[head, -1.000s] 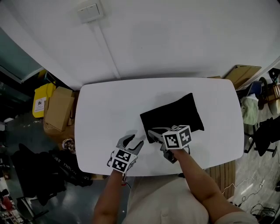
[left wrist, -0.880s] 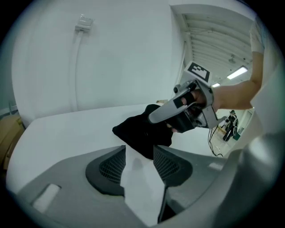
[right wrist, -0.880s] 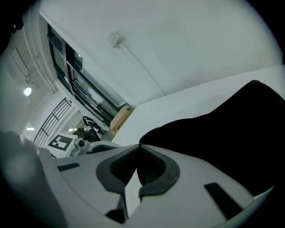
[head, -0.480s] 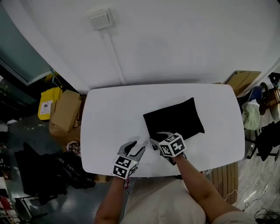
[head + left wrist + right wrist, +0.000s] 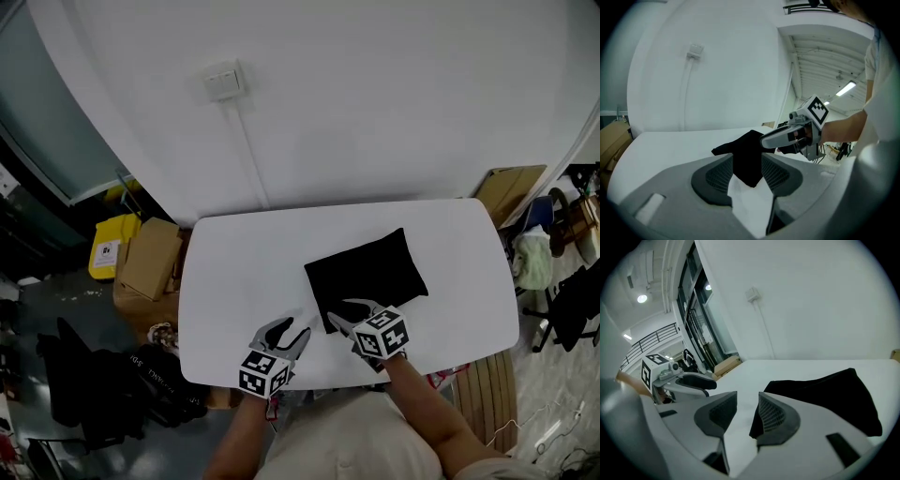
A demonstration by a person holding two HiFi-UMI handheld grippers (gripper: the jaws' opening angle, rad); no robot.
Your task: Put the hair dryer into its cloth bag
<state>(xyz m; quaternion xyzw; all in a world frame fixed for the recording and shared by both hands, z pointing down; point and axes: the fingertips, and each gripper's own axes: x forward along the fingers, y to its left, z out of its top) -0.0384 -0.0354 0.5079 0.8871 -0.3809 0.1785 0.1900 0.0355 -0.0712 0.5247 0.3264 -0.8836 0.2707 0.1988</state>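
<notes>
A black cloth bag lies flat-ish on the white table, right of centre. No hair dryer shows outside it. My right gripper hovers at the bag's near left corner with its jaws open and nothing between them; in the right gripper view the bag lies just past the right jaw. My left gripper is open to the left of it, over bare table near the front edge. In the left gripper view the bag lies beyond the jaws, apart from them, and the right gripper sits beside it.
Cardboard boxes and a yellow container stand on the floor left of the table, with dark bags nearer me. More cardboard leans at the right. A white wall with a small box backs the table.
My right gripper was shut at the bag's near corner and now stands open, drawn back slightly. The left gripper has lifted a little. The bag stays in place.
</notes>
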